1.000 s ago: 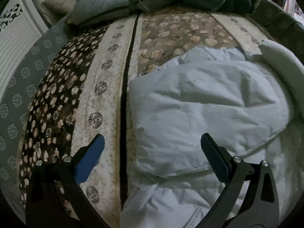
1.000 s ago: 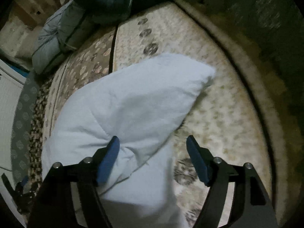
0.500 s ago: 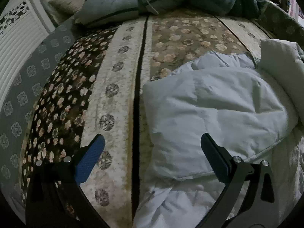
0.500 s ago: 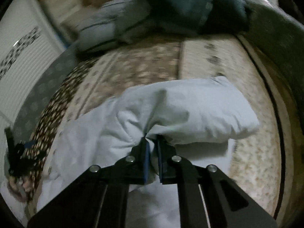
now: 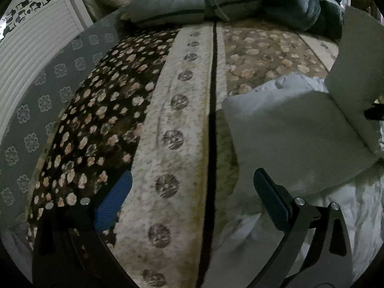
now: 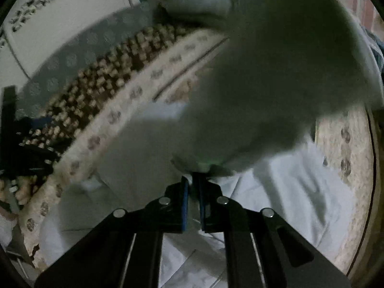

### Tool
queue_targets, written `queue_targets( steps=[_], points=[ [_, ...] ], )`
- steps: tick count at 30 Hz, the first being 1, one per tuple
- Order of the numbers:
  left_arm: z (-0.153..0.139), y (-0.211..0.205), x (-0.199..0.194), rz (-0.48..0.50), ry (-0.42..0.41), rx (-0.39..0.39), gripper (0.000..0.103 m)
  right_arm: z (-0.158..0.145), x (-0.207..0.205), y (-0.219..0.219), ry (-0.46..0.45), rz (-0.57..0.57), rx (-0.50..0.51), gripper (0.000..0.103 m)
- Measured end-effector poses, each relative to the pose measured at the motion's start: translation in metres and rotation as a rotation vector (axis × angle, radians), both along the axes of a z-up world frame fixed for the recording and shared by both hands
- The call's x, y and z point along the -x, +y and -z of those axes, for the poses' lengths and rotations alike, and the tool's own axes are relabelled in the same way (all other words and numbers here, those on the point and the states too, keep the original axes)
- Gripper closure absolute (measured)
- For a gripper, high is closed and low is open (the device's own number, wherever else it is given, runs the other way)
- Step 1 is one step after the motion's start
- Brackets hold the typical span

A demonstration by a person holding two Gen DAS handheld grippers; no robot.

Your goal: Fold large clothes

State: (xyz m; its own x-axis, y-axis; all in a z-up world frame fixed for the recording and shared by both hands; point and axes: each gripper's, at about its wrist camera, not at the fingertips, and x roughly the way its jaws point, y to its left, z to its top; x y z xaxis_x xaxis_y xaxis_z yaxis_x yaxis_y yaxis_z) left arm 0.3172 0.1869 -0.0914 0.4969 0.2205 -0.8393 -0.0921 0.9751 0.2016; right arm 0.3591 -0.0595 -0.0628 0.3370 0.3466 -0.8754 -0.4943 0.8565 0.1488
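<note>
A large white padded garment (image 5: 292, 139) lies on the patterned bed cover (image 5: 168, 110), at the right of the left wrist view. My left gripper (image 5: 192, 196) is open and empty, low over the cover just left of the garment's edge. My right gripper (image 6: 192, 187) is shut on a fold of the white garment (image 6: 276, 79) and holds that part lifted, so it fills the upper right of the right wrist view. The lifted part also shows in the left wrist view (image 5: 355, 67). The left gripper shows at the far left of the right wrist view (image 6: 26, 144).
Grey-blue bedding (image 5: 192, 0) and a dark blanket (image 5: 300, 4) are piled at the far end of the bed. A white slatted cabinet door (image 5: 28, 55) stands on the left. The bed's right edge (image 6: 369, 168) runs close beside the garment.
My right gripper closed on the garment's fold and lifted it up and toward the left. My left gripper stayed open and drifted left, off the garment's edge.
</note>
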Motion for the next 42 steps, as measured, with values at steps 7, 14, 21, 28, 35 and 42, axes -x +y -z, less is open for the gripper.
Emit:
queue_targets(
  steps=[7, 14, 21, 28, 35, 42],
  points=[
    [0.009, 0.004, 0.004, 0.01, 0.029, -0.02, 0.003, -0.021, 0.022, -0.02, 0.019, -0.018, -0.013, 0.029],
    [0.02, -0.006, 0.0, 0.018, 0.05, 0.008, 0.003, -0.008, 0.027, -0.091, -0.017, 0.128, 0.105, 0.029],
    [0.021, -0.017, -0.022, 0.044, 0.034, 0.177, 0.003, 0.01, 0.035, -0.204, -0.02, 0.412, 0.117, 0.029],
    [0.045, -0.059, -0.097, 0.146, 0.095, 0.293, 0.04, 0.019, 0.058, -0.256, -0.003, 0.533, 0.068, 0.029],
    [0.018, -0.097, -0.075, 0.193, 0.06, 0.152, 0.101, 0.038, 0.084, -0.286, 0.041, 0.619, 0.005, 0.029],
    [0.04, -0.076, -0.006, 0.238, 0.134, 0.046, 0.098, 0.045, 0.094, -0.259, 0.034, 0.558, -0.022, 0.029]
  ],
)
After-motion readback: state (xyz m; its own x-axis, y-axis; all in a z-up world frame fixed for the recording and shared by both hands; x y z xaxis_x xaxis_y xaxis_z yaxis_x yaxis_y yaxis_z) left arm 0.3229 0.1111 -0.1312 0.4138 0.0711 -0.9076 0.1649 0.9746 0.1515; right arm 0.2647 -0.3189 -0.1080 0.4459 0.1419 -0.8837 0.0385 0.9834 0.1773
